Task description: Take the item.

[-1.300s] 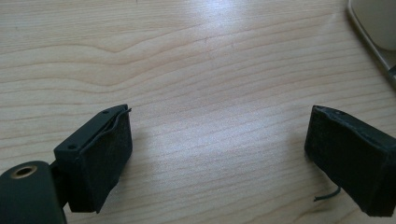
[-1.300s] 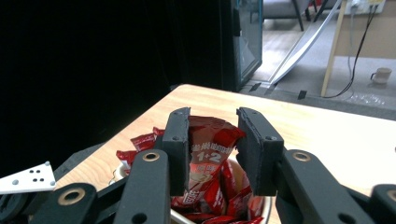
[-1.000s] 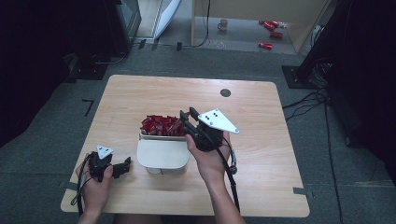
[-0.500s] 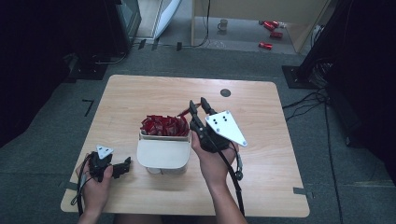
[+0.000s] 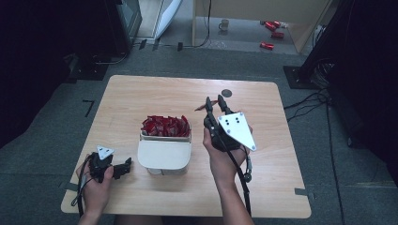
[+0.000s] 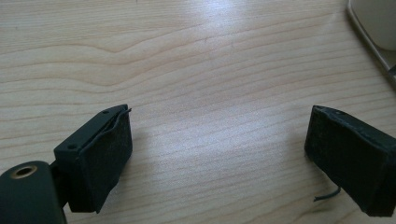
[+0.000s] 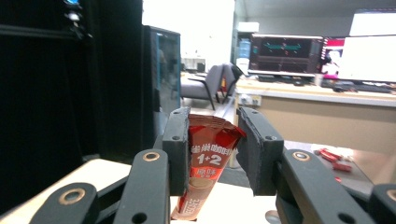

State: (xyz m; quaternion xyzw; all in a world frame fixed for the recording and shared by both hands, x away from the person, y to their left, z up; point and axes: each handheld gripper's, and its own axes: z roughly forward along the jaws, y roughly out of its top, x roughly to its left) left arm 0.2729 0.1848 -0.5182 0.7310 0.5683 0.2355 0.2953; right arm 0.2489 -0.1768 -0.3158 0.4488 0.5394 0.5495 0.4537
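A white box (image 5: 164,152) stands on the wooden table (image 5: 141,93), its far half heaped with red sachets (image 5: 165,126). To the right of the box, my right gripper (image 5: 214,101) is raised above the table and points away from me. It is shut on one red sachet (image 7: 206,168) printed "1+2", which hangs between the jaws (image 5: 203,108). My left gripper (image 5: 126,166) lies low near the table's front left, left of the box. Its jaws stand wide apart over bare wood (image 6: 210,93) with nothing between them.
A small dark disc (image 5: 227,93) sits in the tabletop at the far middle. Red sachets (image 5: 272,33) and a cup (image 5: 225,24) lie on the floor beyond the table. Dark equipment (image 5: 56,33) stands at the far left. A white box corner (image 6: 373,28) edges the left gripper view.
My right gripper has lifted and swung to the right, away from the box, with the red sachet between its jaws. The left gripper has stayed put.
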